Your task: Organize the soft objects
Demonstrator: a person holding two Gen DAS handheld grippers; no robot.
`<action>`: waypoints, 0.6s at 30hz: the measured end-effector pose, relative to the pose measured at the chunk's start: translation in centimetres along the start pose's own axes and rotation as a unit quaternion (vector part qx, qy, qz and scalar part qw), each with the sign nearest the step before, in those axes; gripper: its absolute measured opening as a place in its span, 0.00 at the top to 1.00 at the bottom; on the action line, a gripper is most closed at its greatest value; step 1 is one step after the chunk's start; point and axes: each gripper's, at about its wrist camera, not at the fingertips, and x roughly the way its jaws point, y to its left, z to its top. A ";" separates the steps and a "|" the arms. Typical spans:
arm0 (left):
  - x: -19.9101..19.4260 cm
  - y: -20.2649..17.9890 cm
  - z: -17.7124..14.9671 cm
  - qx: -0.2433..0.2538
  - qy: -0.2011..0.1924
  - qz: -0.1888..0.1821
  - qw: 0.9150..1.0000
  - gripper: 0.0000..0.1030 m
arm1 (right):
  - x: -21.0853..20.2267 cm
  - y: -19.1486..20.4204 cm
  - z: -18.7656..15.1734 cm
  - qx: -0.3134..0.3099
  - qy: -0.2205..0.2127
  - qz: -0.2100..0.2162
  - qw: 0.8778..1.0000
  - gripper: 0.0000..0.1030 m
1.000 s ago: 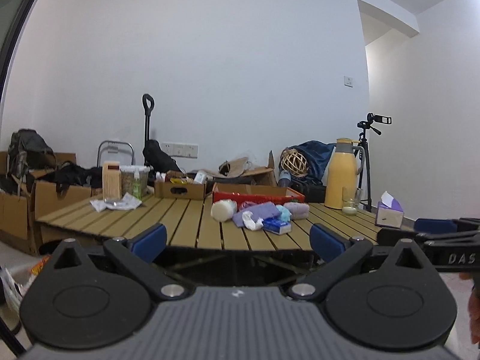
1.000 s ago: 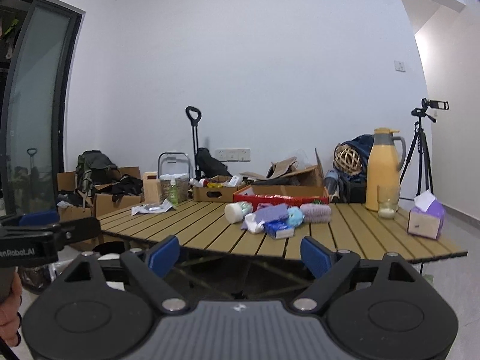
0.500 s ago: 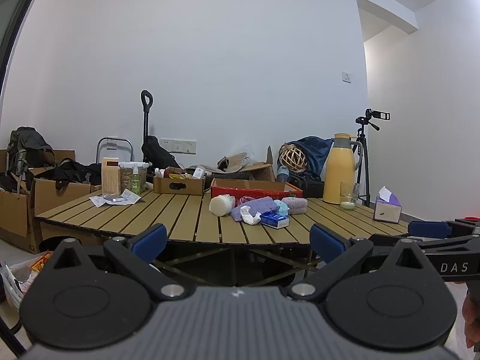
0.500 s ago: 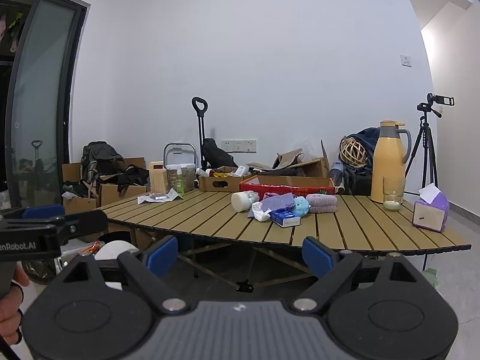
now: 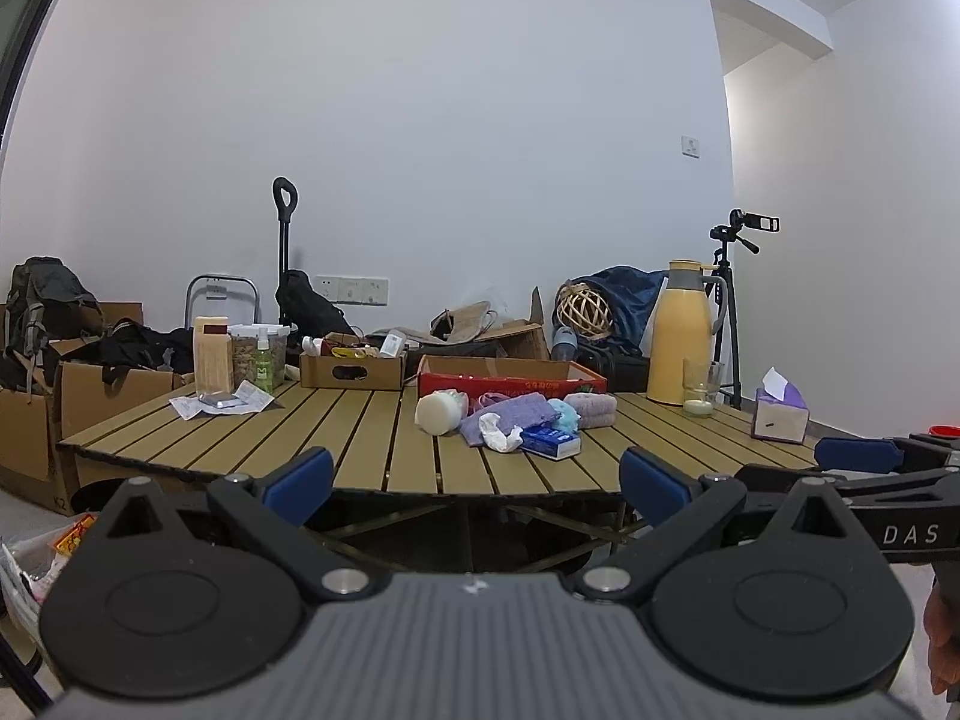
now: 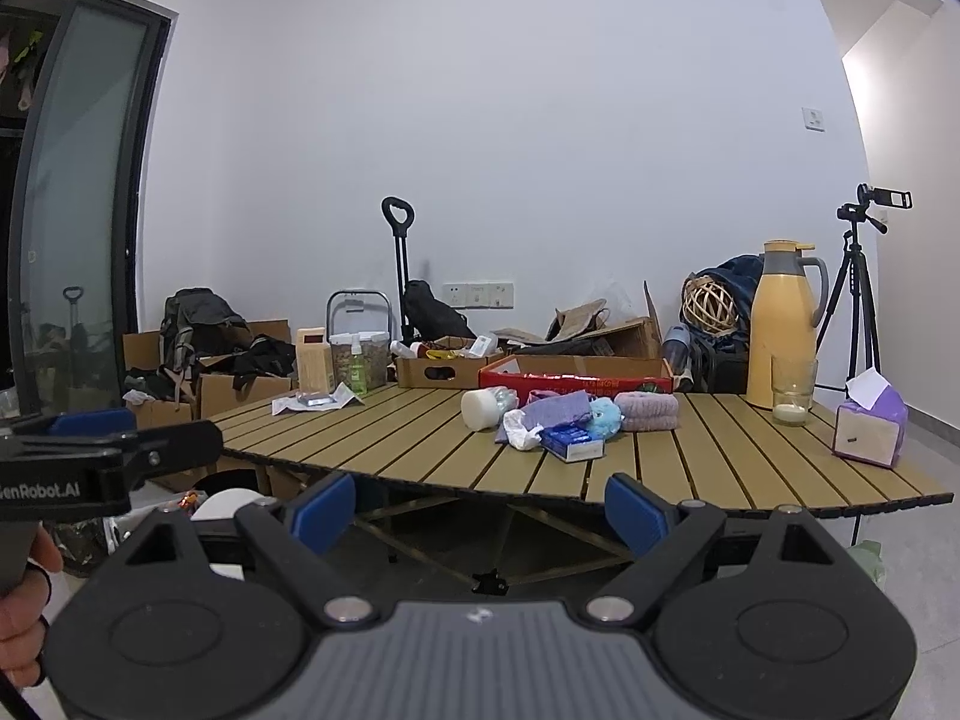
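A pile of soft things lies mid-table on the slatted wooden table [image 5: 360, 456]: a white roll [image 5: 437, 413], a purple cloth [image 5: 510, 417], a white crumpled wad [image 5: 501, 437], a blue fluffy toy [image 5: 565, 415], a pink folded towel [image 5: 591, 408] and a blue tissue pack [image 5: 551, 441]. The pile also shows in the right wrist view, with the purple cloth [image 6: 555, 411] and pink towel [image 6: 647, 411]. A red box [image 5: 510, 381] stands behind the pile. My left gripper [image 5: 474, 483] is open and empty, short of the table's near edge. My right gripper [image 6: 480, 513] is open and empty, also short of the edge.
A yellow thermos [image 5: 681, 333], a glass [image 5: 699, 396] and a purple tissue box [image 5: 779, 414] stand at the table's right. A cardboard tray [image 5: 351, 369], jars and papers [image 5: 222, 403] sit at the back left. Cardboard boxes [image 5: 90, 396] and a tripod [image 6: 852, 300] surround the table.
Both grippers have risen and tilted, so the tabletop now shows more from above. Both stay open and empty.
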 end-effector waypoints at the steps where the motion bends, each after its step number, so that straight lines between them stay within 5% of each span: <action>1: 0.5 0.1 0.2 0.002 -0.003 0.000 1.000 0.00 | 0.4 -0.2 0.2 0.000 -0.002 0.000 1.000 0.12; 7: 5.9 1.2 1.1 -0.001 0.011 0.005 1.000 0.00 | 5.7 -2.0 1.3 -0.001 0.002 -0.011 1.000 0.06; 13: 16.4 2.4 1.6 0.004 0.043 -0.017 0.999 0.00 | 14.7 -5.4 2.8 0.015 0.023 -0.001 1.000 0.09; 18: 28.5 3.5 1.5 -0.010 0.100 -0.049 0.994 0.00 | 25.2 -9.3 2.3 0.047 0.083 -0.006 0.995 0.27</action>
